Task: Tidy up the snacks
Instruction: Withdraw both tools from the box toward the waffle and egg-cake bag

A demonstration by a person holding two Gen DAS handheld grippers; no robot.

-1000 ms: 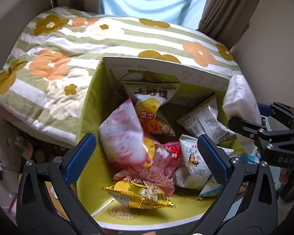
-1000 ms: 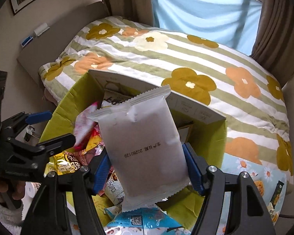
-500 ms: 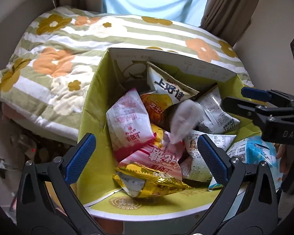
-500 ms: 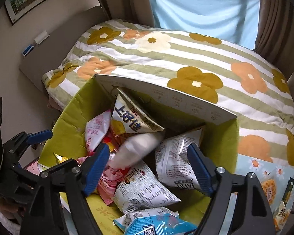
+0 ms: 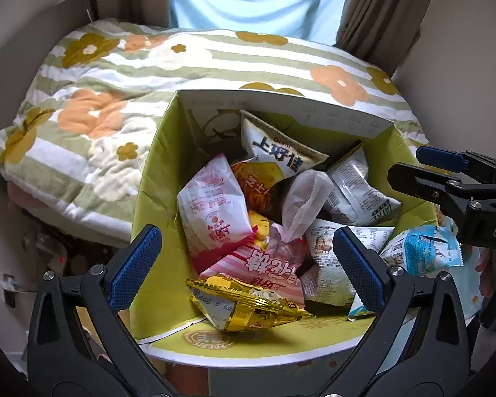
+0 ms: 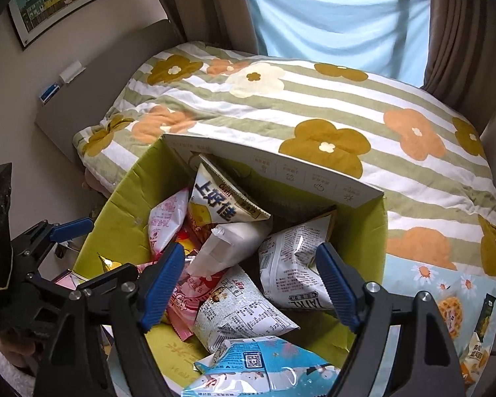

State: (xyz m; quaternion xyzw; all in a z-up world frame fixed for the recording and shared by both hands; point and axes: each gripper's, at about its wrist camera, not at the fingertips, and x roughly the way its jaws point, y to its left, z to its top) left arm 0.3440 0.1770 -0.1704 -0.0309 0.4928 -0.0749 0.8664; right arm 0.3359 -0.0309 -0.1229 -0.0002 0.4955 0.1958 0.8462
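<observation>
With both my left gripper [image 5: 248, 266] and right gripper [image 6: 251, 284] spread and empty, the light-blue plastic snack packet [image 6: 264, 367] below my right gripper overhangs the green cardboard box [image 6: 122, 205] rim. I judge a nudge could tip it out.

Left gripper [image 5: 244, 261] and right gripper [image 6: 253, 281] side by side, fingers spread wide, nothing held.

both wrist views above, sharing box [image 5: 155, 178]
</observation>
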